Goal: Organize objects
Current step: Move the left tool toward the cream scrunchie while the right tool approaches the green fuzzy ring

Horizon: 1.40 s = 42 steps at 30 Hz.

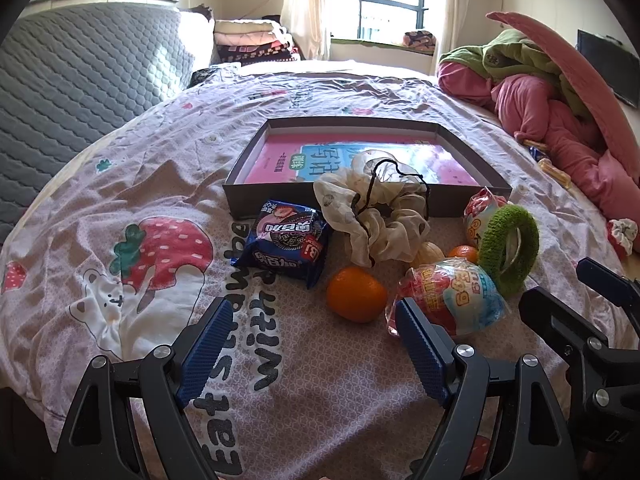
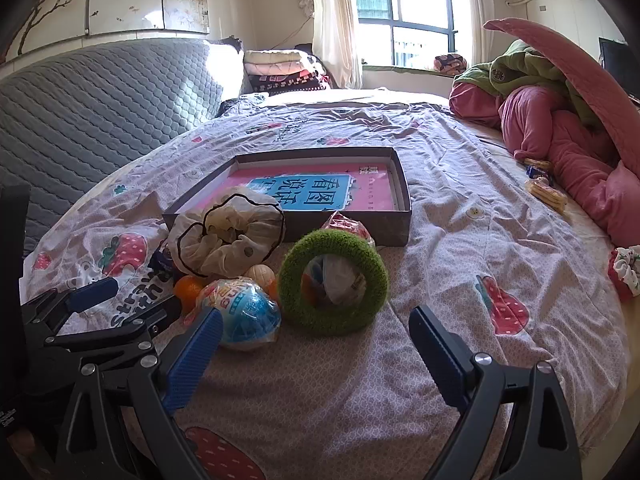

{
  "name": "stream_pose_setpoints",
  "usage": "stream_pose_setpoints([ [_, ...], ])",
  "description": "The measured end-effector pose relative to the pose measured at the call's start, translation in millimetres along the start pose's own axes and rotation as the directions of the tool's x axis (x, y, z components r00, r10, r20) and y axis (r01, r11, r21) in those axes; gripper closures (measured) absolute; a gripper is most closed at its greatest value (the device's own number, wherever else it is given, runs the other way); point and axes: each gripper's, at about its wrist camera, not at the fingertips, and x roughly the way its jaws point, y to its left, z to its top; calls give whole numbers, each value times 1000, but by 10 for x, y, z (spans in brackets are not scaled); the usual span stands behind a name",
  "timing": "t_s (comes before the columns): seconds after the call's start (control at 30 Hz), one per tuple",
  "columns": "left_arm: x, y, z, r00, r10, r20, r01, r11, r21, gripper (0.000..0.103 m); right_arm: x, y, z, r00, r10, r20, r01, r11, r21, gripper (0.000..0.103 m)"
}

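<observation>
A shallow box [image 1: 368,196] lies on the bedspread [image 1: 120,184], with a book [image 1: 360,160] flat inside it. Before the box's near wall sits a cluster — a biscuit packet [image 1: 288,242] at left, a fabric scrunchie [image 1: 376,216] leaning against the wall at centre, a knitted ring [image 1: 510,250] at right. Nearer the camera lie an orange [image 1: 356,294] and, to its right, a wrapped ball [image 1: 448,298] — just beside the ring. A heap of bedding [image 1: 560,100] lies far right, well apart.
</observation>
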Motion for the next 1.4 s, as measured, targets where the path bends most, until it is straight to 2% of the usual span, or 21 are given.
stream_pose_setpoints([
  [0.97,9,206,49,1000,-4,0,4,999,-47,19,-56,-96,51,999,-23,29,22,1000,8,9],
  [1.4,132,224,84,1000,-13,-25,12,998,-65,19,23,-202,88,1000,-20,3,20,1000,14,9],
])
